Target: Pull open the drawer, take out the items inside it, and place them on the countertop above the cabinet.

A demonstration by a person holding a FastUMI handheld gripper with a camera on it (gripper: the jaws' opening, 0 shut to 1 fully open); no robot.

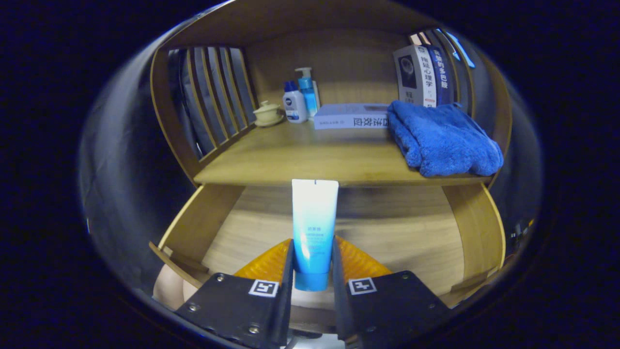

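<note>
The gripper (313, 271) is clamping both fingers on the lower part of a blue-and-white squeeze tube (314, 228), holding it cap-down and upright over the open drawer (193, 228). The tube's flat sealed end is reaching up level with the front edge of the countertop (310, 162). On that countertop, a folded blue towel (443, 140) is sitting at the right front corner, a flat book (351, 116) is lying along the back, and a lotion bottle (294, 103), pump bottle (307, 92) and lidded cup (267, 112) are crowding the back left. To place the tube well, I judge it should rise above the front edge first, then go forward onto the bare wood left of the towel, with the grip kept firm until the tube is resting.
</note>
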